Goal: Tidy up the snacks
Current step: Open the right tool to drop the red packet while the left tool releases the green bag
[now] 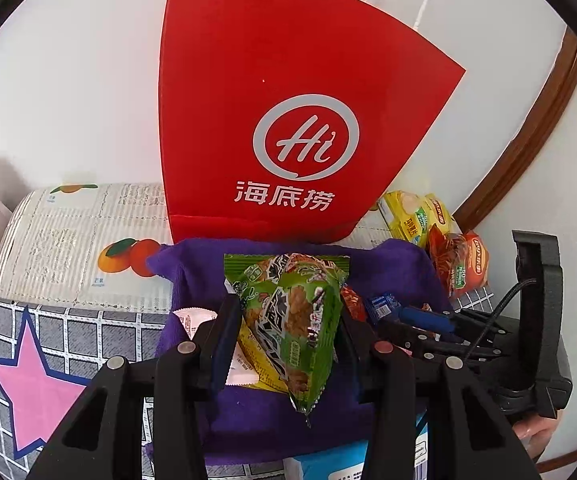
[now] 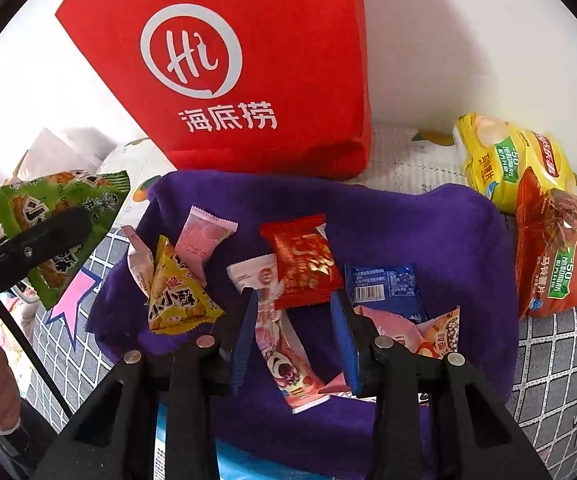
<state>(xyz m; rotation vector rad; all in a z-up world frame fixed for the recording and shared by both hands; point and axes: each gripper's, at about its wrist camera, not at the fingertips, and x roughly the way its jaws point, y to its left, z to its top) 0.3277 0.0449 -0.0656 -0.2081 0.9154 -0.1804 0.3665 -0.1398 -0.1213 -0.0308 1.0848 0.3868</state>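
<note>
Domestic room: a bed with patterned bedding (image 1: 68, 340) against a white wall (image 1: 68, 80), wooden trim (image 1: 528, 140) alongside.

A grid-patterned bedsheet (image 2: 548, 360), perhaps a bed, carries a purple towel (image 2: 428, 232).

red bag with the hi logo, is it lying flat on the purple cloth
No, the red bag stands upright behind the purple cloth.

Green snack packet (image 1: 288, 320) held up; others scattered on purple cloth (image 2: 428, 220).
</note>
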